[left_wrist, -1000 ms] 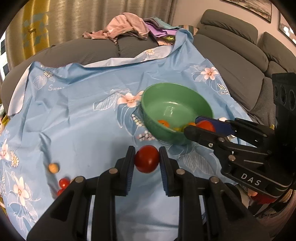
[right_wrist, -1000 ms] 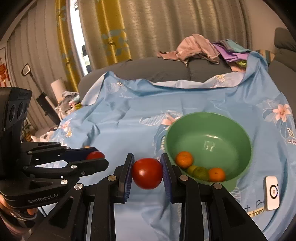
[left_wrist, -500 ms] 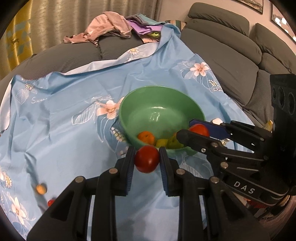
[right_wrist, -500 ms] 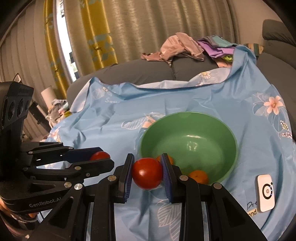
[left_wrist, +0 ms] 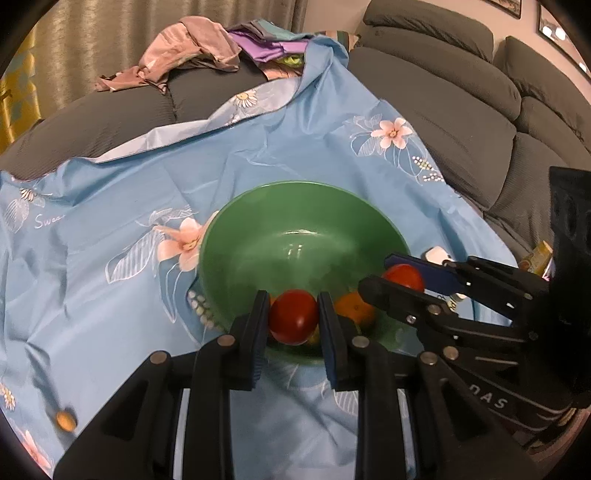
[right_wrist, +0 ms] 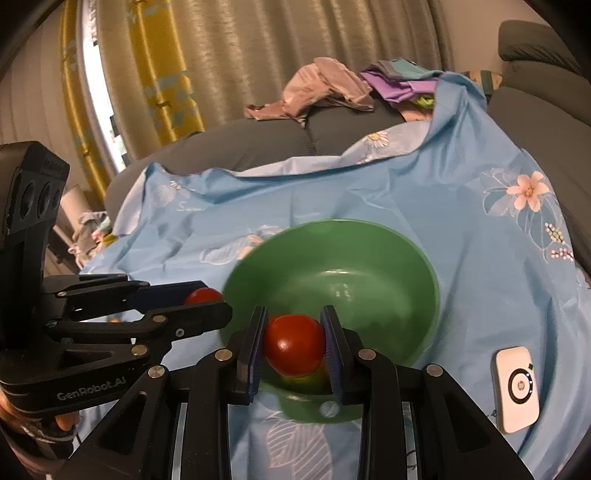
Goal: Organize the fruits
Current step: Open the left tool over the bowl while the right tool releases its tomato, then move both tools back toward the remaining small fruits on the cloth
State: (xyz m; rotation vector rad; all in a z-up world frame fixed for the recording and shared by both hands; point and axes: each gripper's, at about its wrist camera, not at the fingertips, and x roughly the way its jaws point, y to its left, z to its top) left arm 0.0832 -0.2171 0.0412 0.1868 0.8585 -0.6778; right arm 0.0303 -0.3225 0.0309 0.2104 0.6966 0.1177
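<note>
Grey sofa (left_wrist: 461, 107) with ribbed cushions, bending round a corner. Blue flowered cloth (left_wrist: 110, 192) spread over its seat. Heap of pink and purple clothes (right_wrist: 354, 85) on the backrest. Beige curtains (right_wrist: 258, 48) behind, yellow patterned drape (right_wrist: 162, 74) beside a bright window strip (right_wrist: 96, 103). Framed picture (left_wrist: 550, 26) on the wall, upper right.

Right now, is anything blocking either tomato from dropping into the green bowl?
Nothing visible blocks them. The left gripper and right gripper each hold a tomato over the green bowl, with oranges already inside.
</note>
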